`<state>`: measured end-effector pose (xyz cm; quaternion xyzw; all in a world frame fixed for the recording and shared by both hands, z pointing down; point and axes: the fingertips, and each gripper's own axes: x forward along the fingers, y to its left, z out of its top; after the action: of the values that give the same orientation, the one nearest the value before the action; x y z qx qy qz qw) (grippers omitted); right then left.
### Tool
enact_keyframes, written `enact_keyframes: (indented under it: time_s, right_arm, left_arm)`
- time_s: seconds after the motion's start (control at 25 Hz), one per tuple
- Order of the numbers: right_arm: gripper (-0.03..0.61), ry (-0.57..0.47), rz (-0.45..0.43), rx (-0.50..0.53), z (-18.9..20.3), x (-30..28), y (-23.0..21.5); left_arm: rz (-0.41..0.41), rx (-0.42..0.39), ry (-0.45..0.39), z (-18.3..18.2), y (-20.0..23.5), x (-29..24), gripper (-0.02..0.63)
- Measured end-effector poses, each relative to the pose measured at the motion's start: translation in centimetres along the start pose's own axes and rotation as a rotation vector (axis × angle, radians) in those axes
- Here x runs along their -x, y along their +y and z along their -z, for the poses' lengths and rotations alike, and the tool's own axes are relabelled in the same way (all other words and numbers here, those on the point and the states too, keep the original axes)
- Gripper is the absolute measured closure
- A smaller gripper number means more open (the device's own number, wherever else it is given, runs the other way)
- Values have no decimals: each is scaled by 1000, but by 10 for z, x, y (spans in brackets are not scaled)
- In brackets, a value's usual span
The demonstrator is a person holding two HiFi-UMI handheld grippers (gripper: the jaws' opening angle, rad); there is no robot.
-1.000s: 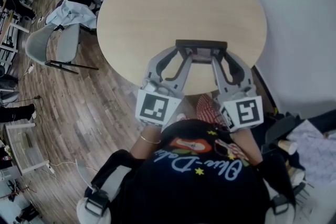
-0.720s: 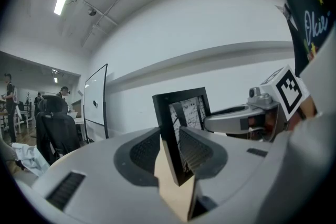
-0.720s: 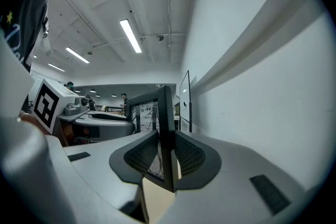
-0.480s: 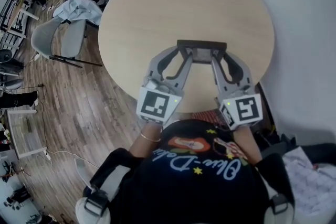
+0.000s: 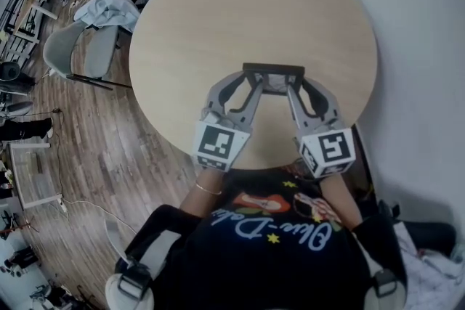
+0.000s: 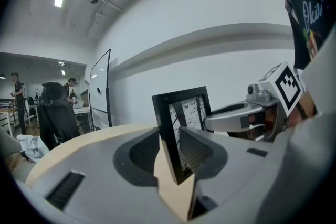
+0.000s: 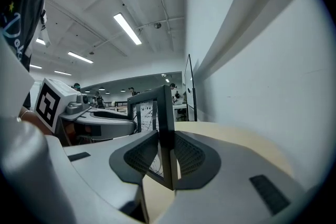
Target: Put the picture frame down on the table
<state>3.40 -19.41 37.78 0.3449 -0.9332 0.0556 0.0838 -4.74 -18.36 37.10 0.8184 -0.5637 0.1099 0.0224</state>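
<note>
A small black picture frame (image 5: 274,76) with a black-and-white print stands upright over the near part of the round wooden table (image 5: 218,18). My left gripper (image 5: 252,81) is shut on the frame's left edge (image 6: 168,136). On the opposite edge (image 7: 166,139) my right gripper (image 5: 293,83) is shut too. In both gripper views the frame's bottom corner hangs just above the tabletop, between the jaws. Whether it touches the wood I cannot tell.
A grey chair (image 5: 69,54) with a pale cloth (image 5: 105,11) draped nearby stands left of the table on the wooden floor. A white wall (image 5: 421,33) runs along the right. People and desks show far back in the gripper views.
Both grippers and the frame have shifted slightly left and a little farther over the table. Both holds are unchanged.
</note>
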Motion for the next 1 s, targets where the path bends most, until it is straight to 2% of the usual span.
enact_keyframes:
  time_s: [0.32, 1.0]
  right_arm:
    - [497, 68, -4, -51, 35, -30, -16]
    - [497, 318, 28, -238, 116, -59, -14]
  left_arm:
    - [30, 32, 71, 37, 13, -25, 499]
    - [118, 68, 277, 121, 26, -42, 499]
